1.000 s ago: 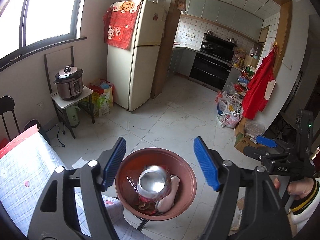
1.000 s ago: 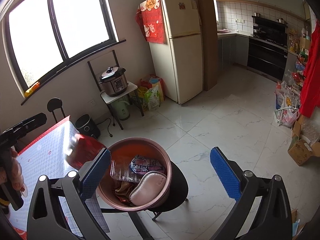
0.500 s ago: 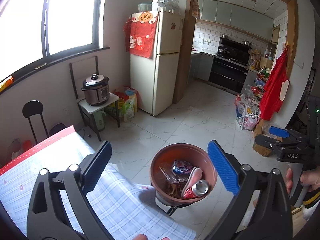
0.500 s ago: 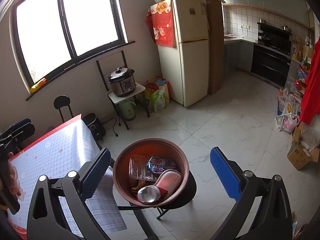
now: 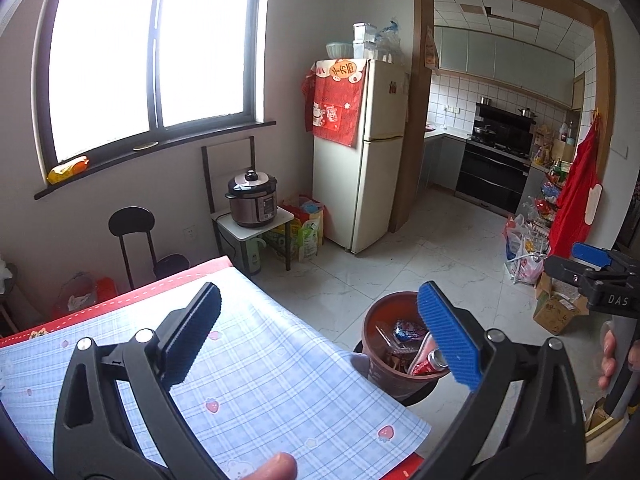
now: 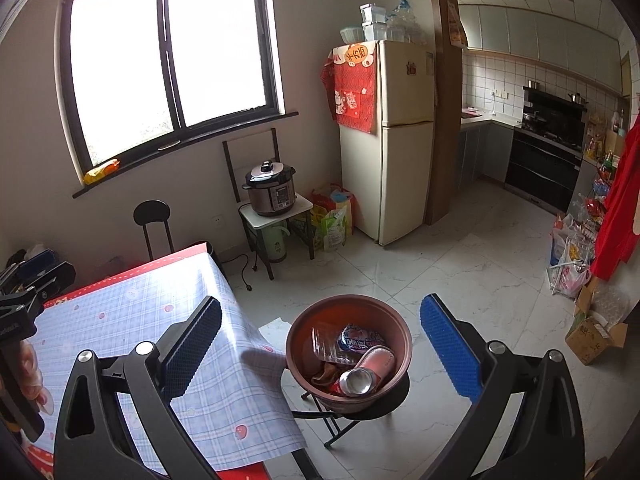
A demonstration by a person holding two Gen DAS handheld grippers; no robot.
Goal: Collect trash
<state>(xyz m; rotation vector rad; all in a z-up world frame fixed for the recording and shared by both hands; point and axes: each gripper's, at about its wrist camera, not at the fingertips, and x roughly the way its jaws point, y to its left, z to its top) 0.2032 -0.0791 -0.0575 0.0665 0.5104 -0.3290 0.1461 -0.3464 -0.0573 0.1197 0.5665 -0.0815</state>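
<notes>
Since the can already lies inside the brown bin, on top of the wrappers, the bin set on a black stool just beside the desk corner, the desk is best scanned for further trash before any reach is made. The left gripper is held above the desk near the bin, tilted downward, its jaws just opened wide with nothing between them. The right gripper is poised over the bin, likewise tilted down, jaws wide and empty.

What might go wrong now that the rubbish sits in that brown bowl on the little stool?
The round brown plastic bowl is wider than the small black folding stool under it, so a knock could tip it. The crushed silver drink can lies high on the pile and might roll out. The blue checked tablecloth overhangs beside the rim; catching it could drag the bowl.
</notes>
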